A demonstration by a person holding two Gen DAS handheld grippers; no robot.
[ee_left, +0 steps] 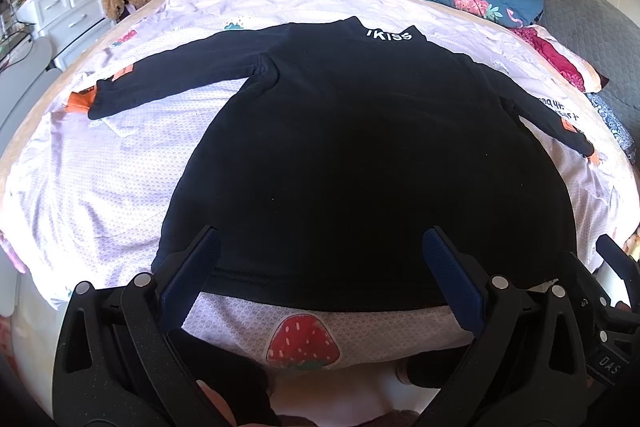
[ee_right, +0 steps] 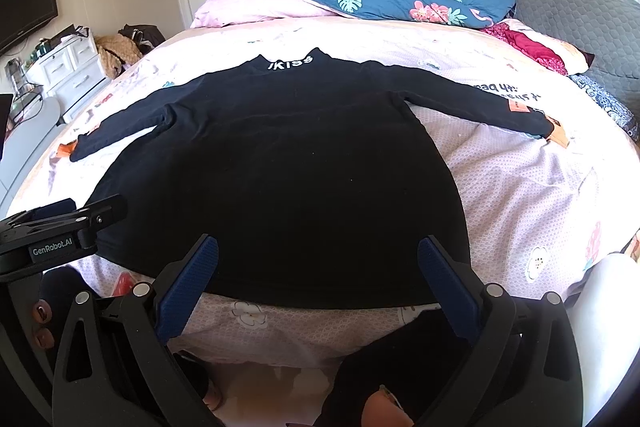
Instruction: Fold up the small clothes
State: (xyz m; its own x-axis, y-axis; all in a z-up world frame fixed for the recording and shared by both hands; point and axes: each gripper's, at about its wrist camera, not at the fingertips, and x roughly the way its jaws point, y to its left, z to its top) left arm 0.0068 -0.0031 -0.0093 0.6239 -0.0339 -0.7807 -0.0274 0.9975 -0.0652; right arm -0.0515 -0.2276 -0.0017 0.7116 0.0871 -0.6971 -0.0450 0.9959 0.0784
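Blue-padded fingers of the left gripper (ee_left: pixel 320 271) stand wide apart with nothing between them, their tips poised over the near hem of the small black long-sleeved turtleneck top (ee_left: pixel 360 155). The right gripper (ee_right: pixel 318 275) hangs the same way, spread and empty, just beside its partner, whose black frame shows at the left edge of the right wrist view. Whether either set of tips touches the cloth, I cannot tell.

That top lies flat ahead of both claws on the pale lilac printed bedsheet (ee_left: pixel 100 187), hem nearest, white-lettered collar farthest, one sleeve stretched out to each side with an orange cuff at its end. Beyond the collar sit a pink pillow (ee_right: pixel 248 9) and a crumpled blue floral quilt (ee_right: pixel 384 1).

Folding looks not yet begun; the garment is merely spread. A likely first move is to bring a sleeve inward across the body. To do it well, each claw should pinch only the black fabric, not the sheet beneath, taking a shallow bite at the cuff or shoulder seam. Lift little, carry the sleeve straight across, and lay it down smooth so no ridge forms. Soft knit will probably sag and drag, so slow, level travel should keep the body from shifting
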